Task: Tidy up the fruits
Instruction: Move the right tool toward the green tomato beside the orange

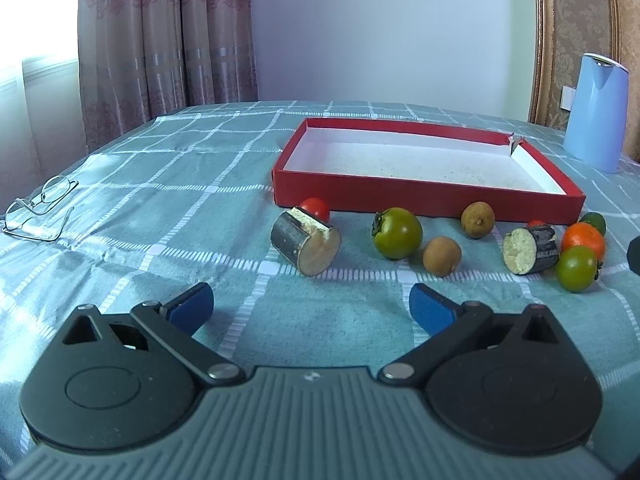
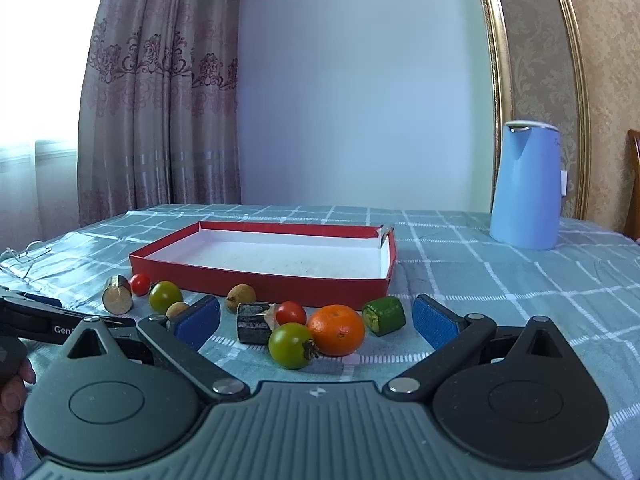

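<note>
Your table [image 1: 168,184] wears a teal checked cloth, curtain [image 2: 160,100] at 10 o'clock behind it. The red tray [image 2: 256,280] sits mid-table, white inside, nothing in it, one far corner torn. The blue kettle [image 2: 524,188] stands at 2 o'clock, well apart from the tray.

Your left gripper [image 1: 310,308] hangs low over the cloth, jaws spread wide, gripping nothing. Your right gripper [image 2: 316,316] is the same: wide open, empty, with the fruit row just ahead of its blue pads [image 2: 434,320].

All fruit lies on the cloth along the tray's near wall, none inside. In the right view: orange [image 2: 337,330] at 12, touching a green tomato [image 2: 291,346] at its 8 o'clock. A green chunk [image 2: 385,315] lies at the orange's 2 o'clock. A dark cane piece [image 2: 252,322] lies left of the tomato, with a small red tomato [image 2: 291,312] just behind.

In the left view, at 11 o'clock, a bigger cane piece [image 1: 306,242] hides part of another red tomato [image 1: 316,208]. A second green tomato [image 1: 398,233] sits at 12, with two brown longans [image 1: 442,256] [image 1: 477,220] near it.

Glasses [image 1: 38,208] lie at 9 o'clock, well apart from everything.
</note>
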`<action>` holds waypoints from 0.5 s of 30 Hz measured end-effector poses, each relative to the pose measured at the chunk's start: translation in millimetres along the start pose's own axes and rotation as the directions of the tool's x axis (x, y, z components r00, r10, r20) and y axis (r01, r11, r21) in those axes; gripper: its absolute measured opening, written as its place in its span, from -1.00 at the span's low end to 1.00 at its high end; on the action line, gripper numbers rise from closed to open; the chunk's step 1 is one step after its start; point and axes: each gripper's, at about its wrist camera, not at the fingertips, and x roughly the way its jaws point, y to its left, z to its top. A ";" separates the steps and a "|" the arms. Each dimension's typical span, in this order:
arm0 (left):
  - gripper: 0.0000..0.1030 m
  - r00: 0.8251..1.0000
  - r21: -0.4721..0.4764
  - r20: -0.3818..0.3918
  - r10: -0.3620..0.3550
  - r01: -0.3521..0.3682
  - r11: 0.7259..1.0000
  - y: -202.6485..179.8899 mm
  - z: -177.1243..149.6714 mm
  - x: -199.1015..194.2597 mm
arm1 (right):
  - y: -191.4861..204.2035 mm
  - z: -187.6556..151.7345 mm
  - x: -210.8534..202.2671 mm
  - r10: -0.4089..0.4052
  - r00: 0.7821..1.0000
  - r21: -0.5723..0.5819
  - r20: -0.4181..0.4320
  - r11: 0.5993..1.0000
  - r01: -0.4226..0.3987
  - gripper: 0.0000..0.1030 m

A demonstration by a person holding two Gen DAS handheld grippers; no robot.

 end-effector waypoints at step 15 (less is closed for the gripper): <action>1.00 1.000 -0.015 -0.003 -0.009 0.009 1.000 2.1 -0.5 -0.5 | 4.2 1.8 11.4 0.013 0.996 -0.035 -0.091 0.999 -0.016 0.99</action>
